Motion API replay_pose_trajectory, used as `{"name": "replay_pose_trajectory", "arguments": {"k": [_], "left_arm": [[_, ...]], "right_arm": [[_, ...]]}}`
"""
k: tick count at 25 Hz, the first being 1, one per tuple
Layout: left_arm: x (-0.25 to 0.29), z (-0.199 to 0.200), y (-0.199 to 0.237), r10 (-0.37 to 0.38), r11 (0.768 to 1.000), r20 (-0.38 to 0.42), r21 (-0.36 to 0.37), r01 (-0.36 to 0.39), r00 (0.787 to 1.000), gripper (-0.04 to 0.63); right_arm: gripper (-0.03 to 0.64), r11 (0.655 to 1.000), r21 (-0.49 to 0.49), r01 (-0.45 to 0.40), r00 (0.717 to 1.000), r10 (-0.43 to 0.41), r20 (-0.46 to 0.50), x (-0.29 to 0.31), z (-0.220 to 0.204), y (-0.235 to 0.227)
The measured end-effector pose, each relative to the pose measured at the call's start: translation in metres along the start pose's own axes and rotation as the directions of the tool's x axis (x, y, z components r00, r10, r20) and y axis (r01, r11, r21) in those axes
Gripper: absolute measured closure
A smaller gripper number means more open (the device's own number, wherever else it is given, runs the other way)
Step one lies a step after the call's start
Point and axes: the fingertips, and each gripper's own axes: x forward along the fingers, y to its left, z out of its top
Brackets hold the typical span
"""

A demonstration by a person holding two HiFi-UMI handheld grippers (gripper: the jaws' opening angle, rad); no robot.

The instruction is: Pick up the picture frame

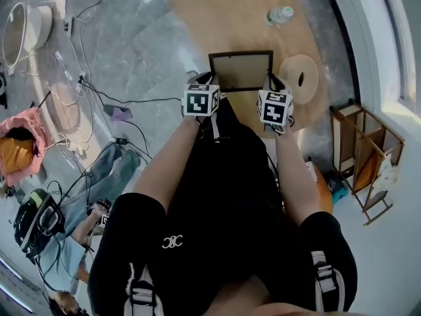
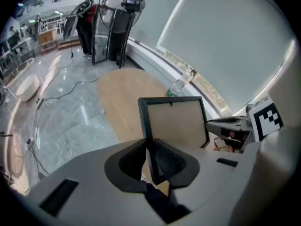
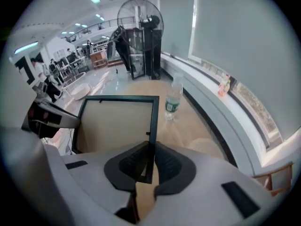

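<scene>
Picture frame [image 1: 240,71] is up in the air in front of me. It hangs over the near edge of the wooden tabletop [image 1: 223,12], with its brown back facing me and its top edge on the far side. From here it looks clear of the wood, though my own tongs hide the bottom edge, so that's my read and not a sure thing.

The left tongs [image 2: 153,158] are clamped on the frame's left side rail. The thin black strip runs right between the pads, down near the lower corner. The right tongs [image 3: 149,161] are clamped the same way on the right side rail. So the frame sits between the two of them, one pinch per side, and both point steeply down at it.

To do this bit well, I think the trick is keeping both hands level and the same distance apart. Those rails are skinny, so if one side rises faster or the hands drift inward, the frame could twist or swing on the pads. Both grips are low on the rails, so the top probably wants to tip, and I'd go smooth with no jerks. I'd also stay on the near side, well away from the water bottle [image 1: 279,15] standing at the far right of the tabletop.
</scene>
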Motion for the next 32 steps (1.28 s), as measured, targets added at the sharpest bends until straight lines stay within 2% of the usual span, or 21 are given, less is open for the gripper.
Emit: {"name": "replay_pose_trajectory", "arguments": {"k": [4,7,10,16,18,21,23,28,30,32], "left_arm": [[-0.076,0.066,-0.009,0.027,0.998,0.159,0.056,-0.036,0.987,0.522],[-0.138,0.122,-0.011,0.032,0.993,0.322,0.099,-0.067,0.946,0.523],[-0.206,0.158,-0.023,0.027,0.987,0.458,0.129,-0.096,0.889,0.525],[-0.343,0.215,-0.046,0.011,0.97,0.652,0.178,-0.167,0.758,0.526],[-0.387,0.23,-0.053,-0.008,0.966,0.712,0.187,-0.179,0.702,0.526],[-0.45,0.252,-0.061,-0.015,0.956,0.802,0.187,-0.227,0.597,0.528],[-0.486,0.254,-0.066,-0.021,0.95,0.835,0.188,-0.249,0.55,0.528],[-0.552,0.245,-0.073,-0.032,0.929,0.884,0.198,-0.312,0.466,0.525],[-0.565,0.241,-0.069,-0.026,0.929,0.895,0.186,-0.319,0.445,0.525],[-0.572,0.237,-0.061,-0.012,0.935,0.898,0.165,-0.312,0.439,0.525]], "right_arm": [[0.559,0.999,0.004,0.037,0.98,-0.037,0.196,-0.068,0.079,0.009],[0.56,0.999,0.018,0.049,0.934,-0.052,0.354,-0.114,0.14,0.018],[0.56,0.998,0.035,0.044,0.874,-0.056,0.482,-0.17,0.183,0.027],[0.56,0.997,0.026,0.072,0.724,-0.07,0.687,-0.296,0.264,0.052],[0.56,0.997,0.026,0.076,0.666,-0.07,0.743,-0.335,0.286,0.061],[0.56,0.998,0.01,0.068,0.565,-0.047,0.824,-0.388,0.321,0.075],[0.56,0.998,-0.006,0.057,0.513,-0.024,0.858,-0.419,0.332,0.085],[0.56,0.999,-0.043,0.025,0.419,0.029,0.907,-0.48,0.346,0.109],[0.561,0.998,-0.06,0.013,0.402,0.05,0.914,-0.49,0.351,0.118],[0.563,0.997,-0.083,0.005,0.403,0.074,0.912,-0.492,0.353,0.128]]}}
